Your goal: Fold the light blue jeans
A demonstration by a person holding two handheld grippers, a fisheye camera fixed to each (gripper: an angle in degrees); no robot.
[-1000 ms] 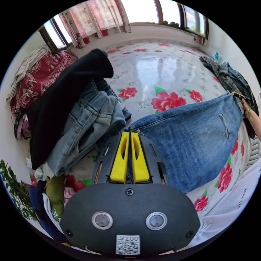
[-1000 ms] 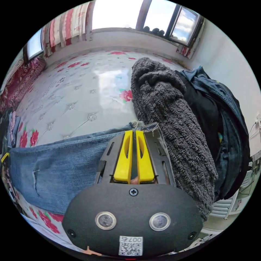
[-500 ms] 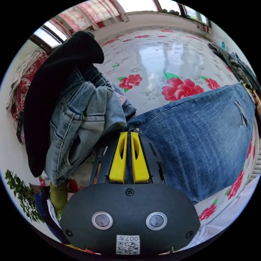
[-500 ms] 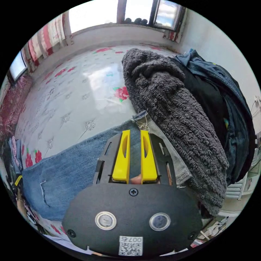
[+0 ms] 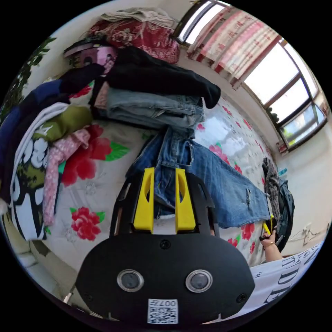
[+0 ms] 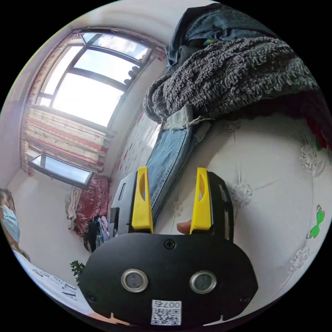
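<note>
Jeans [image 5: 214, 180] in light blue denim lie stretched along the flowered bed cover [image 5: 93, 180], and we see them run from the pile of folded clothes at one side towards the grey knitted garment [image 6: 235, 72] at the other. In the left gripper view, our left gripper [image 5: 164, 173] has its 2 yellow jaws spread, with the bunched waist end of the jeans lying between them; we cannot tell whether either jaw touches the cloth. A ripped patch shows on the leg near the far hem.

In the right gripper view, our right gripper [image 6: 172, 173] stands with its jaws wide apart above the bed cover, holding nothing. The frayed hem of the jeans lies ahead of it, just beside the grey knitted garment and partly tucked under its edge. That same gripper appears in the left gripper view near the hem, in a hand [image 5: 271, 242].

No container holds the clothes. The stack beside the waist end has folded pale denim [image 5: 152, 110] with a black garment [image 5: 162, 77] on top, and loose green and pink pieces lie near the bed's edge. Printed letters show on a white shirt [image 5: 294, 276] at the frame's rim, too cut off for us to make out.
</note>
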